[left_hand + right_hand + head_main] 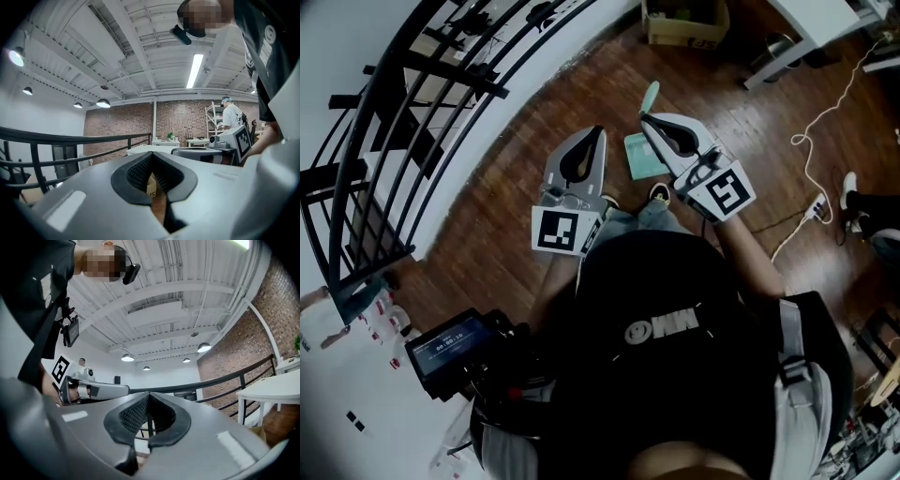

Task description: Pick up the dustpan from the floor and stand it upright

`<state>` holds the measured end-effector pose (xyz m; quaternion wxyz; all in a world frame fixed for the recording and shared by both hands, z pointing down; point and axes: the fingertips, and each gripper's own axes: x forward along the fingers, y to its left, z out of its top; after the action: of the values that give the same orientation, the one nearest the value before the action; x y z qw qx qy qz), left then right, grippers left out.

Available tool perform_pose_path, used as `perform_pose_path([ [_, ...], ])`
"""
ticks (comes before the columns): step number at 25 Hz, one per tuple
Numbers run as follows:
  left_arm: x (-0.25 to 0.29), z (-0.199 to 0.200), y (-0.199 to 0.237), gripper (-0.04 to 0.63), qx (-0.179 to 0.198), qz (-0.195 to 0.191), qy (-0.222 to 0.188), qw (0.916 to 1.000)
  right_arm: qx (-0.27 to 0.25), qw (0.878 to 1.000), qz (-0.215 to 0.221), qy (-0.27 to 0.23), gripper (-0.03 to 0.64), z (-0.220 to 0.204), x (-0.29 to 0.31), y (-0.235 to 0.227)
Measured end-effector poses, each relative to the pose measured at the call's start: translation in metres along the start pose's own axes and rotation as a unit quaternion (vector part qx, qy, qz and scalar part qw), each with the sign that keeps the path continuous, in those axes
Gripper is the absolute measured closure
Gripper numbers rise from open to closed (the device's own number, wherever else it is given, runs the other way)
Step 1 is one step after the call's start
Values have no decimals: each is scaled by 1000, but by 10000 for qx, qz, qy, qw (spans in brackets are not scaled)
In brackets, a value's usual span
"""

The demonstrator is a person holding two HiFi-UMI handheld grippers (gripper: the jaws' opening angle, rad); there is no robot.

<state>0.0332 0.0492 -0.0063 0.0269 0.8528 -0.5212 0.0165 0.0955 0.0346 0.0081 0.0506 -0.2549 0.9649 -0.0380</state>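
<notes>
In the head view the teal dustpan is on the wooden floor far below, its handle pointing away from me; whether it stands upright I cannot tell. My left gripper is held high to its left, fingertips together, nothing between them. My right gripper is raised over the dustpan's right edge and hides part of it; it is also shut and empty. In the left gripper view the left gripper points level at a brick wall. In the right gripper view the right gripper points level along the railing. The dustpan shows in neither gripper view.
A black metal railing curves along the left. A cardboard box sits at the back, beside a white table's leg. A white cable runs to a power strip at right. A person stands by distant shelves.
</notes>
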Motion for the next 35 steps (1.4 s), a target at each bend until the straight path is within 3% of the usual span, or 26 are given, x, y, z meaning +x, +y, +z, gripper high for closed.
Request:
perform_pose_path([
  [4, -23, 16, 2, 578, 34, -84, -137, 9999, -39, 10000, -22, 24, 615, 11, 7, 34],
  [15, -27, 9, 6, 578, 97, -91, -264, 9996, -194, 9997, -42, 115, 615, -2, 17, 43],
  [20, -34, 0, 13, 578, 398, 56, 50, 9992, 154, 9998, 94, 41, 615, 6, 27, 49],
  [24, -23, 4, 4, 578, 133, -134, -194, 9996, -126, 9999, -76, 69, 615, 1, 17, 38],
  [35, -20, 10, 10, 578, 229, -88, -340, 9991, -215, 9997, 134, 50, 615, -5, 26, 39],
])
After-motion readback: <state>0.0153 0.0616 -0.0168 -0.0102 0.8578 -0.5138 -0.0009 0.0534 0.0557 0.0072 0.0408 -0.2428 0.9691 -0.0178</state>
